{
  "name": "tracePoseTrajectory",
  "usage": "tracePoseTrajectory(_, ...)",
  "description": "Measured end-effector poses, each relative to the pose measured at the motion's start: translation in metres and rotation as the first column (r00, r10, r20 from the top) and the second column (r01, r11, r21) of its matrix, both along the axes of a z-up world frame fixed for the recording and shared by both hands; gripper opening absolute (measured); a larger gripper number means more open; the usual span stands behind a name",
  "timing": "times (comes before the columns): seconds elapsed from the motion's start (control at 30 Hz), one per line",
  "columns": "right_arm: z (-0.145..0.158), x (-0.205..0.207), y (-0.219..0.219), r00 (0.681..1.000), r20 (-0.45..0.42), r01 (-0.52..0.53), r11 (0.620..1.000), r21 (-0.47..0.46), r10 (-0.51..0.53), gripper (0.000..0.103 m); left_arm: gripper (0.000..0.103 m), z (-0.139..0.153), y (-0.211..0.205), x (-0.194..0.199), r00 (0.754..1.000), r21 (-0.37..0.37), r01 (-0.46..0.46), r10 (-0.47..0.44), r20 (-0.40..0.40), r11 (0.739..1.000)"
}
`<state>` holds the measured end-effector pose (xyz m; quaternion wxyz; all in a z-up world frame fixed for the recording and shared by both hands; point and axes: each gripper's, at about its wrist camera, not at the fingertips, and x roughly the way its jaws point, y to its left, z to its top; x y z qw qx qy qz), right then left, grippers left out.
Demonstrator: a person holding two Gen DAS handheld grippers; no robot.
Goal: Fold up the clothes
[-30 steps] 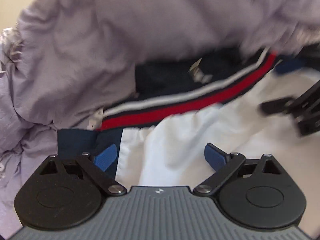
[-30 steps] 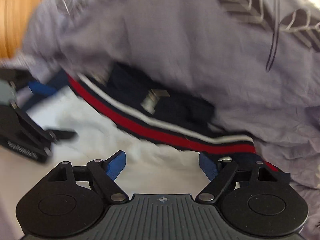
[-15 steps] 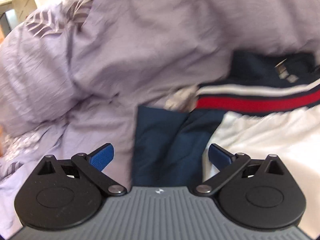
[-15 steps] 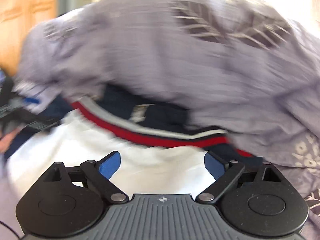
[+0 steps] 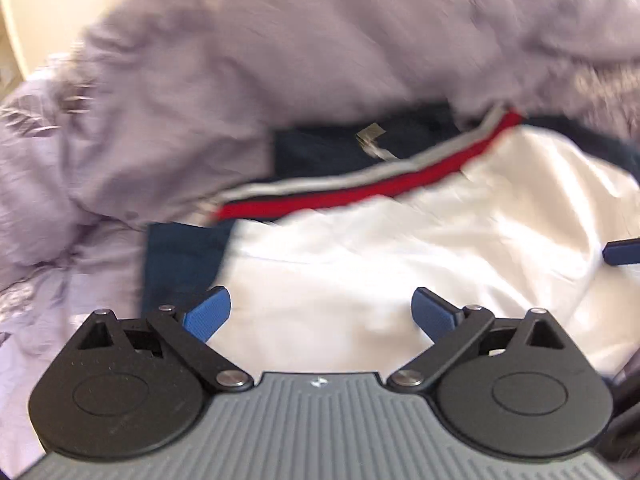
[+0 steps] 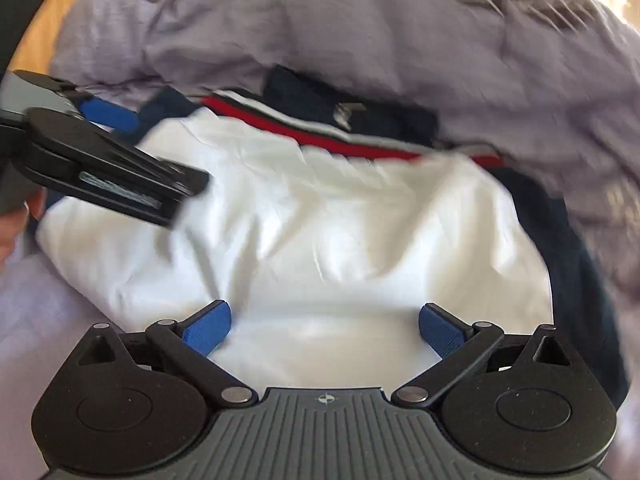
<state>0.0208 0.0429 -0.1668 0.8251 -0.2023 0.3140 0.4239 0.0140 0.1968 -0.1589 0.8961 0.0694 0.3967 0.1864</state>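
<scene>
Since a second ago the right gripper [image 6: 324, 330] has slid sideways along the garment, so the white panel now fills its view where the red stripe sat close in front of it, and its jaws are opening with nothing pinched between the blue pads [image 6: 206, 326]. The left gripper [image 5: 320, 312] has swung out over the navy side panel and back; its jaws stand wide apart and empty, hovering just over the cloth.

The task's thing, a white, navy and red-striped woven garment [image 6: 320, 232], lies bunched on a lilac leaf-printed quilted bedspread [image 6: 360, 32], its near white edge just under both grippers and its striped band and navy part tucked against the rumpled ridge of bedspread at the far side.

Judging by this, the step in hand is a fresh grip before a fold. To do it well, each gripper should probably bite the white hem near its own outer corner, taking garment cloth only and not the bedspread beneath. Farther off, the navy side [image 5: 180, 256] is creased under the ridge; it likely needs pulling clear and flattening first, or the fold may trap a wrinkle.
</scene>
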Motion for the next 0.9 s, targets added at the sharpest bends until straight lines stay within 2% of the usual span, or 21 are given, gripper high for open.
tracePoseTrajectory(0.13,-0.017,-0.012,0.0,0.996,0.083,0.024,1.0,0.011,-0.025,0.103,0.103,-0.03,-0.002,0.05,0.996,0.111,-0.091,0.093,-0.013,0.99)
tracePoseTrajectory(0.23,-0.021,-0.009,-0.002,0.996,0.077,0.032,0.999,0.031,-0.034,0.103,0.103,-0.038,0.011,0.091,0.993,0.162,-0.117,0.119,0.0,0.98)
tracePoseTrajectory(0.33,-0.026,-0.006,-0.003,0.996,0.071,0.044,0.997,0.058,-0.048,0.103,0.103,-0.035,0.022,0.125,0.993,0.154,-0.115,0.118,-0.008,0.981)
tracePoseTrajectory(0.4,-0.029,-0.005,-0.003,0.996,0.067,0.049,0.996,0.069,-0.053,0.103,0.103,-0.029,0.029,0.137,0.99,0.156,-0.138,0.136,0.026,0.978)
tracePoseTrajectory(0.47,-0.031,-0.005,-0.005,0.997,0.066,0.046,0.996,0.076,-0.051,0.103,0.103,-0.023,0.04,0.147,0.985,0.118,-0.174,0.171,0.034,0.978)
tracePoseTrajectory(0.53,-0.032,-0.005,-0.005,0.997,0.064,0.045,0.996,0.079,-0.05,0.103,0.103,-0.022,0.05,0.157,0.981,0.098,-0.192,0.191,0.022,0.976)
tracePoseTrajectory(0.6,-0.032,-0.005,-0.005,0.997,0.06,0.044,0.996,0.079,-0.048,0.103,0.103,-0.026,0.06,0.171,0.977,0.079,-0.204,0.208,-0.044,0.976)
tracePoseTrajectory(0.67,-0.027,-0.003,-0.006,0.999,0.035,0.036,0.997,0.071,-0.039,0.103,0.103,-0.02,0.065,0.176,0.969,0.051,-0.231,0.234,-0.078,0.972)
tracePoseTrajectory(0.73,-0.018,0.001,-0.009,1.0,-0.006,0.026,0.998,0.061,-0.025,0.103,0.103,-0.01,0.064,0.168,0.968,0.059,-0.233,0.238,-0.086,0.971)
tracePoseTrajectory(0.83,0.005,0.01,-0.026,0.996,-0.091,0.018,0.998,0.057,-0.013,0.103,0.103,0.001,0.06,0.137,0.976,0.082,-0.195,0.202,-0.081,0.977)
tracePoseTrajectory(0.9,0.02,0.014,-0.039,0.994,-0.105,0.004,0.999,0.035,0.0,0.103,0.103,0.003,0.059,0.114,0.98,0.074,-0.173,0.179,-0.09,0.982)
